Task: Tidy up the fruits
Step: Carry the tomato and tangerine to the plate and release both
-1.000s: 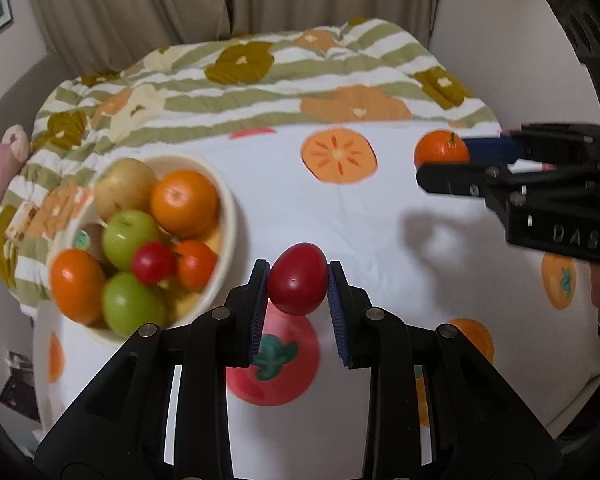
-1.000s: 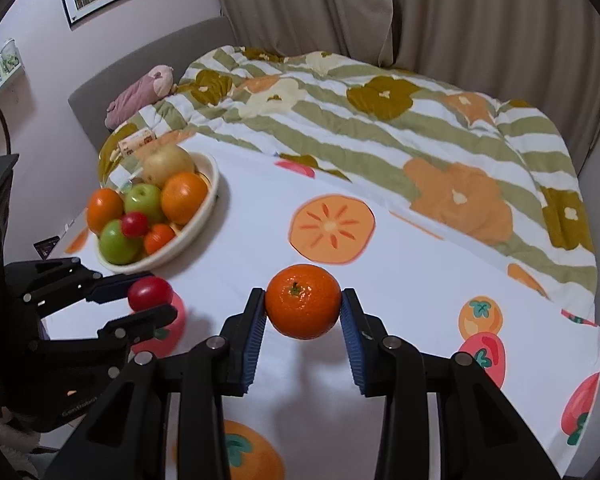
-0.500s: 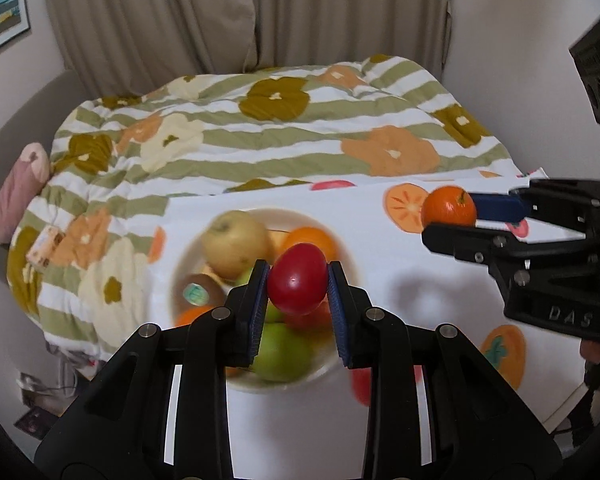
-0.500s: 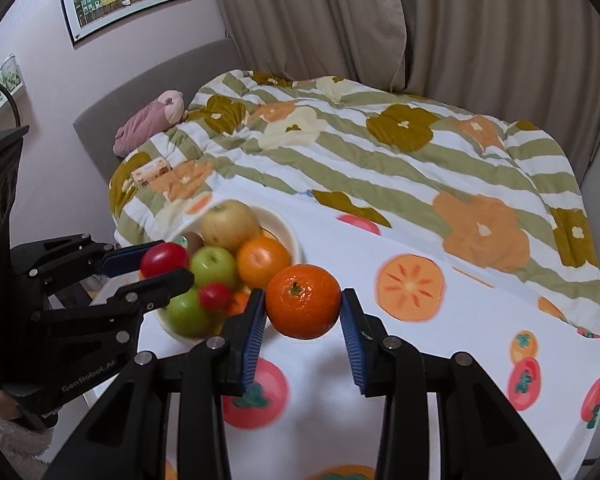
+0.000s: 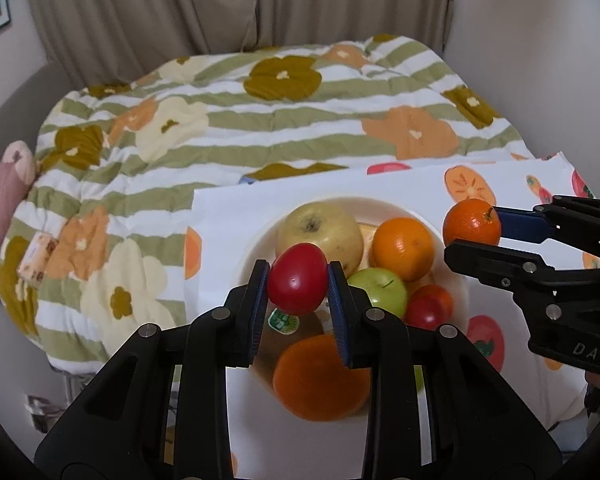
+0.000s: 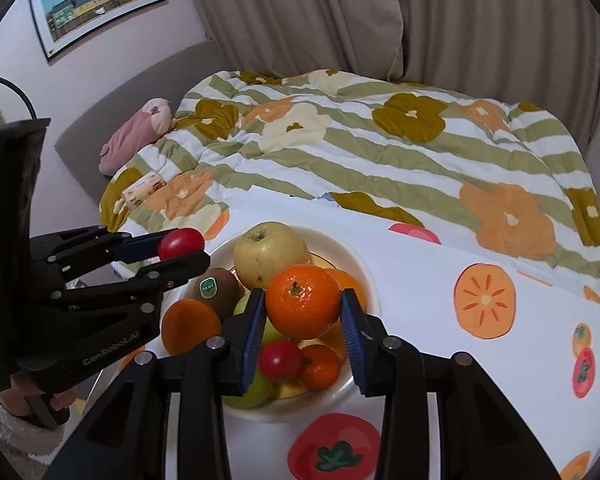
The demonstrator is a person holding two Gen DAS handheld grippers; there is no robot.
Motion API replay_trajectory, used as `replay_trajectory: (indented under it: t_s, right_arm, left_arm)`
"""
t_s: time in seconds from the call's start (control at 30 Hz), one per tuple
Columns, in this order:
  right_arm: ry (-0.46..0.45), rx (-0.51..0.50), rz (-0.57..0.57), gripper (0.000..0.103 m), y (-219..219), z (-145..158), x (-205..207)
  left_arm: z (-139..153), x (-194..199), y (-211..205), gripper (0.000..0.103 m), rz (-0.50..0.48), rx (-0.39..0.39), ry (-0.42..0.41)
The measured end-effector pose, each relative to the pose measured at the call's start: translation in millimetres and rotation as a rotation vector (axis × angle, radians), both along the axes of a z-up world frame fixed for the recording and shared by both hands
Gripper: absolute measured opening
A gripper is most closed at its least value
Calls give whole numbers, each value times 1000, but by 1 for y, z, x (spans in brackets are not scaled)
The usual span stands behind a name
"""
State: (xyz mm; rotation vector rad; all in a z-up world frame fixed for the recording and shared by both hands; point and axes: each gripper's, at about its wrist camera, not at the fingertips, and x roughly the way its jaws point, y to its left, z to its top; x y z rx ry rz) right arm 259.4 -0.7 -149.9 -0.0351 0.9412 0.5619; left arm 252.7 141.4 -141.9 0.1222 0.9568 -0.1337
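Note:
My left gripper (image 5: 298,286) is shut on a red tomato (image 5: 297,278) and hangs above the white fruit bowl (image 5: 252,248). My right gripper (image 6: 302,308) is shut on an orange mandarin (image 6: 302,306), also over the bowl (image 6: 354,258). In the bowl lie a yellow apple (image 6: 270,252), a kiwi with a sticker (image 6: 216,290), oranges, green apples and a small red tomato (image 6: 279,359). From the left wrist view the right gripper (image 5: 476,234) holds its mandarin (image 5: 472,222) at the bowl's right rim. In the right wrist view the left gripper (image 6: 180,250) carries its tomato (image 6: 180,243) at the bowl's left rim.
The bowl stands near the left edge of a table under a white cloth with fruit prints (image 6: 484,300). Behind it lies a bed with a striped flowered quilt (image 5: 280,120), a pink plush toy (image 6: 136,138) and a small packet (image 6: 144,190). Curtains hang at the back.
Both grippers have travelled left across the table with their fruits, from beside the bowl to above it. The bowl has shifted from the left of each view to the centre.

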Motion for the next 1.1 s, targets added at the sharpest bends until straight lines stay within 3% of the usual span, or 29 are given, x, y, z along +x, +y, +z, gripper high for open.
replay_trajectory:
  t_s: [0.4, 0.47, 0.5, 0.53, 0.57, 0.9, 1.1]
  right_arm:
    - [12, -21, -97, 35, -5, -20, -6]
    - [10, -18, -109, 35, -7, -19, -7]
    - [10, -18, -112, 35, -7, -18, -7]
    - [8, -17, -114, 35, -8, -18, -9]
    - [4, -19, -116, 35, -7, -16, -9]
    - [-16, -27, -107, 35, -4, -5, -14]
    - [-3, -36, -90, 35, 3, -15, -12]
  left_arm:
    - [-23, 4, 0, 36, -59, -10, 66]
    - [-21, 4, 1, 52, -60, -1, 62]
    - [-20, 3, 2, 78, -60, 2, 55]
    - [-18, 2, 3, 98, -56, 5, 40]
    - [-14, 0, 4, 101, -51, 6, 17]
    - [5, -7, 20, 102, -7, 13, -14]
    - [-7, -14, 32, 102, 38, 100, 10]
